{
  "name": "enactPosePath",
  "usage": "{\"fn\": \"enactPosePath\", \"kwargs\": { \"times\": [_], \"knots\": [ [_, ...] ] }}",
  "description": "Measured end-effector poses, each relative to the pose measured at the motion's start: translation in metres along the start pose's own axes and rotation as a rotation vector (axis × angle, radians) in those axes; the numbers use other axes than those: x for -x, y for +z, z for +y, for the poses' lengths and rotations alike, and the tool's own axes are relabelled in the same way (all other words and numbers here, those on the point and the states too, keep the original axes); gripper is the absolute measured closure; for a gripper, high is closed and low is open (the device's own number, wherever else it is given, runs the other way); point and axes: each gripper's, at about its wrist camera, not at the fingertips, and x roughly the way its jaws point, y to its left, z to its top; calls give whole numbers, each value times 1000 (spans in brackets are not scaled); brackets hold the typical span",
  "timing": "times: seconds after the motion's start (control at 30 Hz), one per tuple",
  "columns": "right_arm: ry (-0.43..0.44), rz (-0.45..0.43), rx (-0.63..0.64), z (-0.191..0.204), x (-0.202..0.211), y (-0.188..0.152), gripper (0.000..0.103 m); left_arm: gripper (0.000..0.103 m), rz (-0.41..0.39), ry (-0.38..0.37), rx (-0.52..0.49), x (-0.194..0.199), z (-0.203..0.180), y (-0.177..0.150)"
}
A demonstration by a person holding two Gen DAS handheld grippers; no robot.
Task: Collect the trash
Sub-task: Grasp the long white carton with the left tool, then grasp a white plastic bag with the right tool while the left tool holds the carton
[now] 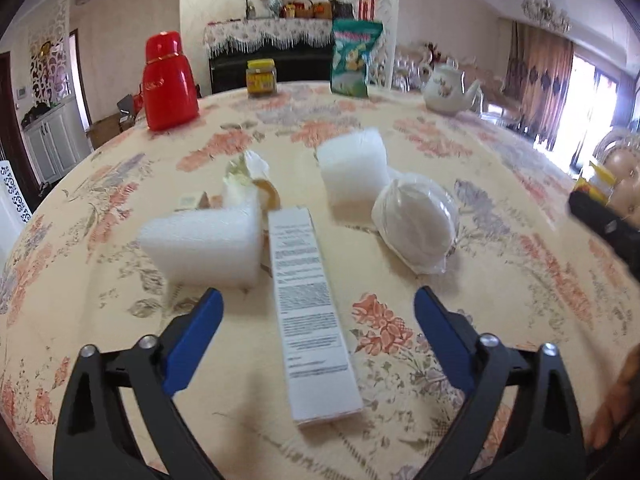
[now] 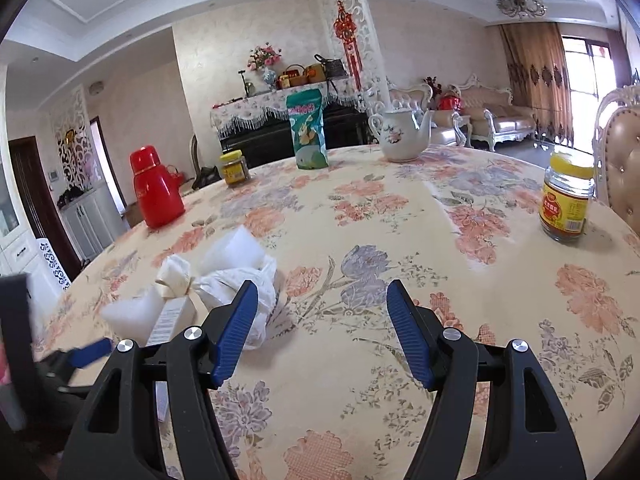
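My left claw [image 1: 318, 312] gapes wide over the long white printed cardboard box [image 1: 310, 312]: light, stiff, crushable; I'd pinch its long sides. Right claw [image 2: 322, 312] apart, empty.

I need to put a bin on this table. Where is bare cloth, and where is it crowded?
Bare: the stretch between the teapot, the near jar and the right gripper. Crowded: the foam blocks, long box and plastic-wrapped bundle ahead of the left gripper.
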Motion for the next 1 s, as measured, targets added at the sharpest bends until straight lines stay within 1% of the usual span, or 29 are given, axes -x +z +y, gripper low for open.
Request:
{"fn": "enactPosePath", "kwargs": {
  "times": [0.07,0.1,0.2,0.27,0.33,0.37,0.53,0.67,0.77,0.83,0.93,1.0],
  "knots": [
    [1,-7,15,3,1,0,39,22,43,4,-12,-10,-4,-2],
    [6,-6,19,5,2,0,39,23,63,2,-16,-13,-5,-4],
    [18,0,19,8,2,-1,38,33,124,-17,-15,-22,-3,-8],
    [21,3,24,10,2,-2,38,59,157,-37,-14,-27,-1,-11],
    [28,10,32,13,1,-3,38,69,154,-53,-23,-25,0,-13],
    [32,12,35,15,1,-4,38,69,150,-69,-27,-22,1,-14],
    [51,39,84,28,-3,-11,39,69,94,-75,-40,6,6,-26],
    [61,67,130,41,-10,-20,39,69,34,-63,3,34,29,-33],
    [79,93,150,47,-15,-24,39,69,-64,-37,40,58,49,-40],
    [90,85,147,49,-13,-25,38,69,-122,-14,66,68,59,-45],
    [87,96,153,51,-14,-26,38,69,-154,-27,114,75,71,-46],
    [77,106,146,52,-17,-26,38,69,-158,-38,115,77,73,-45]
  ]
}}
